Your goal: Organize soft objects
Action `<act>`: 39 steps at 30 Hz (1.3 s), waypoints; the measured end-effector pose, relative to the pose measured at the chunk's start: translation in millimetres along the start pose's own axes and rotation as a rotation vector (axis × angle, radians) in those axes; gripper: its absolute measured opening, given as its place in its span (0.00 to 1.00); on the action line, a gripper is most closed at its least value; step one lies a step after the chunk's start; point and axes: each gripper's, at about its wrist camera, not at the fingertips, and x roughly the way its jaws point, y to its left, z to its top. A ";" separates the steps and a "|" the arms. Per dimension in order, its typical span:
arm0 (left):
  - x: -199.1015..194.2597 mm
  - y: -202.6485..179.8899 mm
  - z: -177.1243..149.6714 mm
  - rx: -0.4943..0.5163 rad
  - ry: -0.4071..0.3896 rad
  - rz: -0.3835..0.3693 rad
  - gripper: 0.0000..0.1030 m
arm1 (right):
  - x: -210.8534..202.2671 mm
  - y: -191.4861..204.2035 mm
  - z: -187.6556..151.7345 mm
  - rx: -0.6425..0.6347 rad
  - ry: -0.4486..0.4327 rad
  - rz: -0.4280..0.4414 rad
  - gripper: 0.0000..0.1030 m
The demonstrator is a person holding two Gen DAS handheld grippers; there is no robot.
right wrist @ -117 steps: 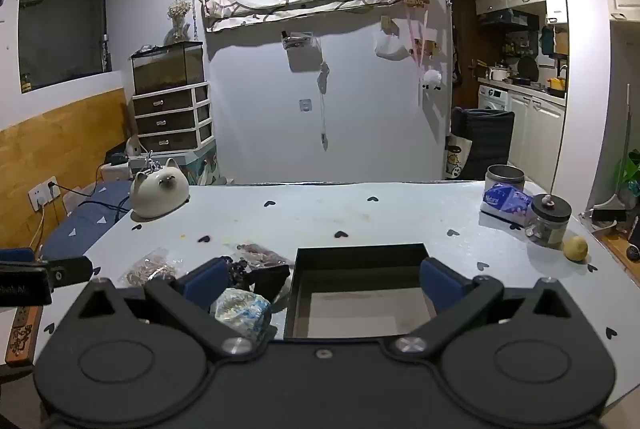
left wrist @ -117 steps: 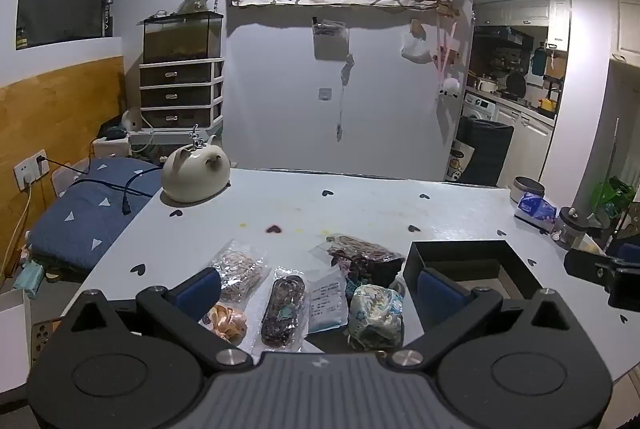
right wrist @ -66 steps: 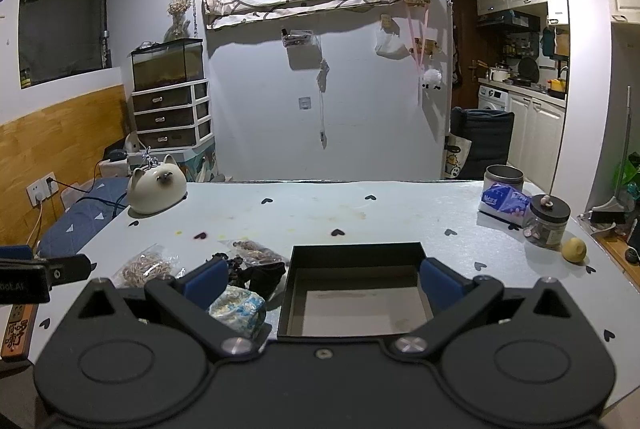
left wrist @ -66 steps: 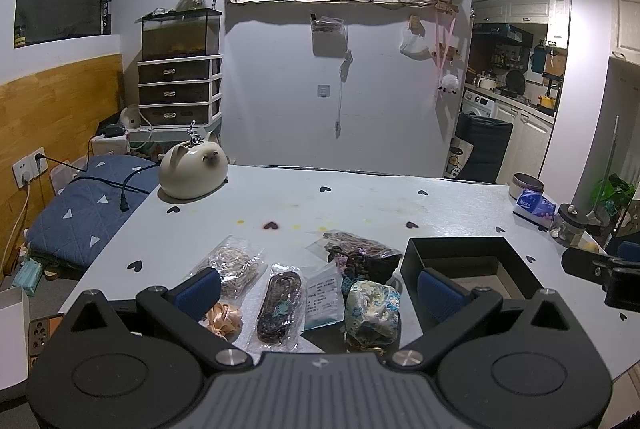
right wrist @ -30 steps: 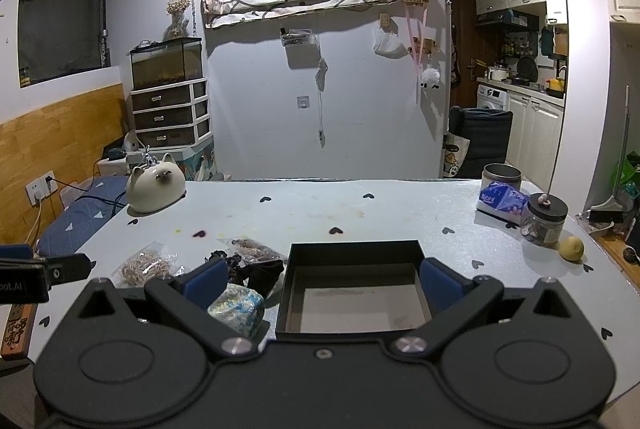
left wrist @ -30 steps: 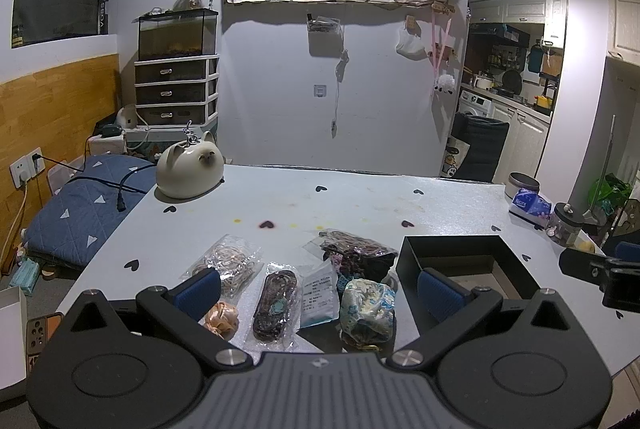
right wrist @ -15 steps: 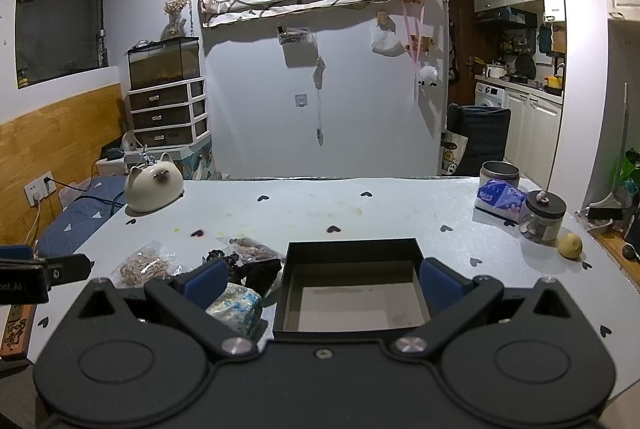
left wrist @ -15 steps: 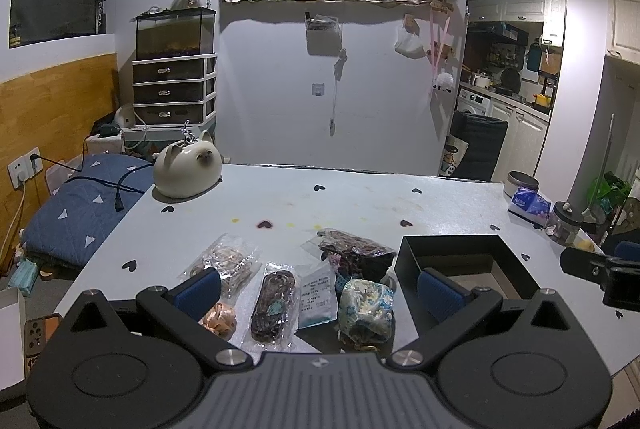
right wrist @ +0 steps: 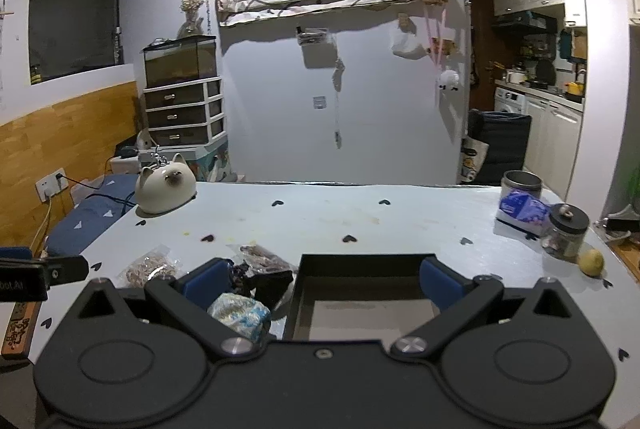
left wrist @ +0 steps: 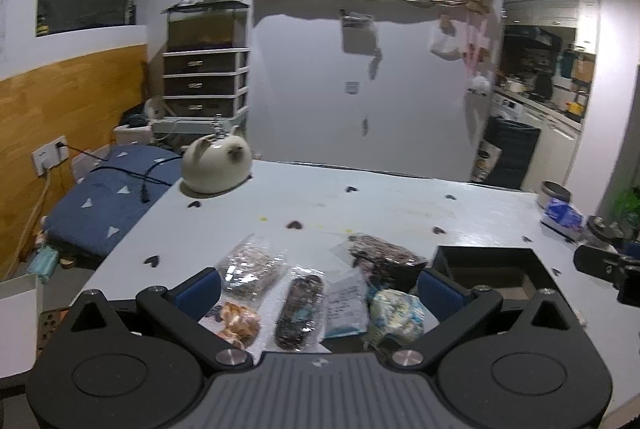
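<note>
Pouches (left wrist: 297,305) of soft items lie in a loose cluster on the desk (left wrist: 380,205), just left of the black box (right wrist: 362,303), which is empty. Items noted: 1 clear bag (left wrist: 250,265), 1 dark pouch, 1 orange bundle (left wrist: 239,323), 1 white packet (left wrist: 346,303), 1 floral bundle (left wrist: 394,313) nearest the box, 1 dark bag (left wrist: 382,257) behind. Left gripper (left wrist: 318,287) hovers over the cluster, fingers apart, holding nothing. Right gripper (right wrist: 320,281) hovers over the box, fingers apart, empty. Change since 3.9 s ago: both views have shifted only slightly, the left one now blurred by motion; no item has moved. Assessment: sorting has not begun; the left gripper appears to be lining up a first pick.
</note>
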 end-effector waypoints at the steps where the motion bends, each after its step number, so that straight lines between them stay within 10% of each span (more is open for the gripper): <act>1: 2.6 1.0 2.2 -0.005 -0.001 0.016 1.00 | 3.9 -0.7 1.5 -0.002 0.000 0.008 1.00; 22: 64.9 19.2 6.4 -0.087 0.157 0.188 1.00 | 124.2 -5.9 48.6 -0.055 0.078 0.279 1.00; 39: 146.5 99.0 -15.3 0.057 0.392 -0.066 0.78 | 193.5 48.0 12.3 0.200 0.472 0.328 0.83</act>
